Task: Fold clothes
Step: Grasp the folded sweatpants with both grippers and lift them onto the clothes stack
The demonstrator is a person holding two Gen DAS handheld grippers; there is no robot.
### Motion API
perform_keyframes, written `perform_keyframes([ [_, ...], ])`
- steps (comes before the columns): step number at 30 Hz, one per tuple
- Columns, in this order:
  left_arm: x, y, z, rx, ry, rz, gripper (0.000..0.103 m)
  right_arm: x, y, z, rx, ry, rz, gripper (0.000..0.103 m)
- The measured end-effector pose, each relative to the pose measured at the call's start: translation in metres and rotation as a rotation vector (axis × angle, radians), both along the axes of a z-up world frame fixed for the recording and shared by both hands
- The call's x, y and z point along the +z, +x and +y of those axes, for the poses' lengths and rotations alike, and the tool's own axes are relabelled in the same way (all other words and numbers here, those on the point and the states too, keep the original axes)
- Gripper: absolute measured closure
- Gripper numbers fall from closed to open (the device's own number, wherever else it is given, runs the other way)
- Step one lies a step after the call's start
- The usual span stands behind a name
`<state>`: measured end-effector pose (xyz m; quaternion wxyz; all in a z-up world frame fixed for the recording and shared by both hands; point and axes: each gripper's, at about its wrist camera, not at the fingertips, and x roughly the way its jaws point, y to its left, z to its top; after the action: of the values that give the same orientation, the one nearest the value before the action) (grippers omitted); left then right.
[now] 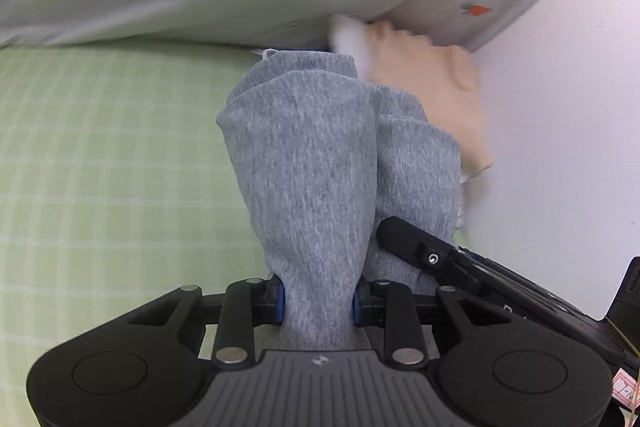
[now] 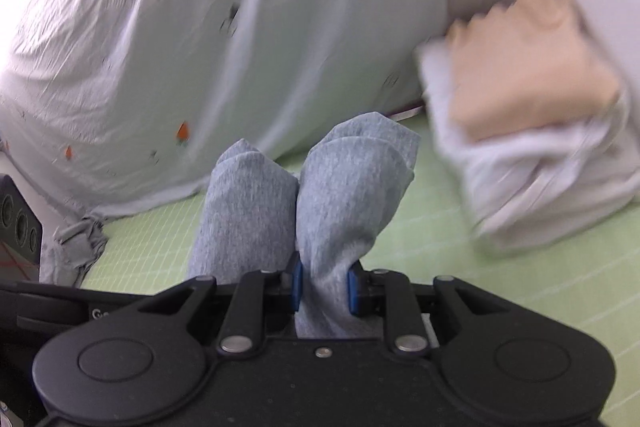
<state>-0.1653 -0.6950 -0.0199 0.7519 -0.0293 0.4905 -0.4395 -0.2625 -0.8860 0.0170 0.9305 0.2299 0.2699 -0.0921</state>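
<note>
1. Left wrist view: the left gripper is clamped on the grey garment. Its blue pads press a bunched neck of the cloth from both sides.
2. From that pinch the garment rises away from the camera in a thick folded lobe, and a second lobe lies just to its right. It hides the middle of the green checked sheet.
3. The right gripper's black finger enters the same view from the lower right and touches the second lobe.
4. Right wrist view: the right gripper is likewise closed on the grey garment, with cloth squeezed between its blue pads.
5. Here two rounded lobes stand side by side, touching. The right one runs into the jaws and the left one lies just beside them.
6. Both grips sit near each other on the one garment, which is held above the green checked sheet.
7. Behind the garment lies a pale quilt with small orange prints, bulging over the sheet.
8. At right, near the wall, a beige folded item rests on a white folded item. Both are blurred and well apart from the grippers.
</note>
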Motion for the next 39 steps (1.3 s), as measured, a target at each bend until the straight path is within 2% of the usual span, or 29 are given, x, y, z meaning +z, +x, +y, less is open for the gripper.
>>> perform_keyframes([
  [5, 0.042, 0.010, -0.089, -0.070, -0.104, -0.084, 0.074, 0.040, 0.003, -0.079, -0.063, -0.098, -0.089, 0.081],
  [10, 0.074, 0.047, -0.167, -0.110, -0.207, -0.137, 0.073, 0.079, 0.032, -0.146, -0.112, -0.282, -0.194, 0.081],
  [12, 0.074, 0.067, -0.194, -0.088, -0.205, -0.156, 0.070, 0.082, 0.050, -0.175, -0.155, -0.313, -0.225, 0.080],
  [13, 0.075, 0.077, -0.207, -0.077, -0.204, -0.165, 0.063, 0.079, 0.062, -0.190, -0.192, -0.325, -0.226, 0.078],
  [14, 0.067, 0.089, -0.217, -0.044, -0.181, -0.165, 0.057, 0.072, 0.075, -0.204, -0.249, -0.343, -0.206, 0.067],
  [15, 0.053, 0.102, -0.226, 0.003, -0.144, -0.158, 0.046, 0.060, 0.090, -0.216, -0.280, -0.359, -0.166, 0.050],
  [16, 0.040, 0.116, -0.234, 0.050, -0.107, -0.151, 0.043, 0.047, 0.105, -0.228, -0.299, -0.373, -0.119, 0.049],
  [18, 0.013, 0.136, -0.246, 0.095, 0.007, -0.143, 0.043, 0.022, 0.131, -0.248, -0.324, -0.381, -0.031, 0.053],
  [20, -0.001, 0.144, -0.239, 0.101, 0.001, -0.120, 0.039, 0.005, 0.142, -0.256, -0.327, -0.361, 0.017, 0.053],
  [22, -0.008, 0.147, -0.228, 0.109, -0.026, -0.100, 0.029, -0.002, 0.142, -0.253, -0.329, -0.367, 0.022, 0.039],
  [23, -0.008, 0.145, -0.223, 0.110, -0.029, -0.105, 0.028, -0.005, 0.140, -0.250, -0.332, -0.385, 0.032, 0.032],
  [26, -0.002, 0.140, -0.217, 0.097, -0.025, -0.165, 0.028, -0.010, 0.129, -0.242, -0.343, -0.383, 0.038, 0.029],
  [28, 0.003, 0.131, -0.211, 0.083, -0.018, -0.205, 0.024, -0.011, 0.119, -0.237, -0.357, -0.374, 0.040, 0.020],
  [30, 0.007, 0.116, -0.198, 0.066, -0.021, -0.272, 0.017, -0.012, 0.108, -0.228, -0.367, -0.381, 0.042, 0.006],
  [31, 0.010, 0.108, -0.190, 0.058, -0.024, -0.309, 0.010, -0.013, 0.101, -0.222, -0.365, -0.389, 0.042, 0.004],
  [33, 0.012, 0.095, -0.176, 0.043, -0.021, -0.351, 0.004, -0.014, 0.088, -0.212, -0.360, -0.396, 0.047, 0.002],
  [39, 0.023, 0.045, -0.118, 0.014, 0.000, -0.401, 0.000, -0.003, 0.032, -0.160, -0.325, -0.380, 0.069, 0.001],
])
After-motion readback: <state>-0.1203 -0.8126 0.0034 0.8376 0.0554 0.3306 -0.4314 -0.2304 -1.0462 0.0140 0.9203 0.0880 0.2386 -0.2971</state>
